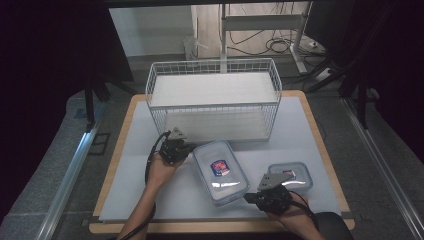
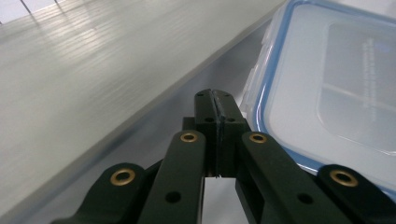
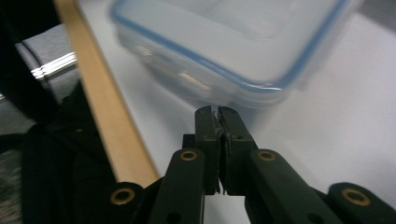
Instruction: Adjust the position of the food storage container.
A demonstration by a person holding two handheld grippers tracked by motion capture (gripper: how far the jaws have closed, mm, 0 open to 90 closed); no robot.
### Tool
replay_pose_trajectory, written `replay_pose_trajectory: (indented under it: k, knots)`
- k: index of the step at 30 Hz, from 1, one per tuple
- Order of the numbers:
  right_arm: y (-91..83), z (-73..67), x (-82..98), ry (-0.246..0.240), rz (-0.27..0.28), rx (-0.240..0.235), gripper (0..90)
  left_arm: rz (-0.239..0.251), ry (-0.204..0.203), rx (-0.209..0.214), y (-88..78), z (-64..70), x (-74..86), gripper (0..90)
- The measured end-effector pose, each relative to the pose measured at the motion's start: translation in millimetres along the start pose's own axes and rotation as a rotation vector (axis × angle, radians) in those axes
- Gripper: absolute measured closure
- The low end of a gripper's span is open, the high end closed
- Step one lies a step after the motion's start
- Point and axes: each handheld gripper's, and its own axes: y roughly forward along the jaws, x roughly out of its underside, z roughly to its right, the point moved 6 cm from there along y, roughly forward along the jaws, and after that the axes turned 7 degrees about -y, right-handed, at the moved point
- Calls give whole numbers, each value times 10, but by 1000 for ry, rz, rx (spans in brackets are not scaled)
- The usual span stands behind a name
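Working: I have both grippers down at the large container [image 1: 220,171], one on each side of it, and I judge the job is to move it with the two closed tips.
Left gripper: I see the left gripper [image 1: 188,148] at the container's far left corner, jaws pressed fully together with nothing between them; in the left gripper view its tip [image 2: 217,100] sits just beside the blue-edged lid [image 2: 327,84], and I can't tell whether it touches.
Right gripper: the right gripper [image 1: 250,196] is at the near right corner, jaws also fully together and empty; in the right gripper view the tip [image 3: 215,114] is just under the container's near wall [image 3: 224,70].
Key relation: the container lies right of my left tip and left and far of my right tip, with its long axis running from far left to near right, so the tips bracket it along that diagonal. Both hands look equally close.
Large container: lid on, a red-and-blue label on top; contents not readable through the lid.
Small container: the small container [image 1: 295,173] is also lidded, just right of my right gripper.
Wire basket: the wire basket [image 1: 215,70] stands at the far side of the table [image 1: 310,135], with nothing in it.
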Motion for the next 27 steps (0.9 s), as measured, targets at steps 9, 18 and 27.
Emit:
replay_pose_trajectory:
  k: [9,18,27]
  knots:
    - [-26,97,56,61,-17,35,888,-1,-38,3,-148,64,141,900]
    - [-1,232,82,95,-45,112,889,-22,-64,13,-392,195,376,900]
    - [66,386,31,130,-55,151,895,-26,-87,-35,-643,360,588,900]
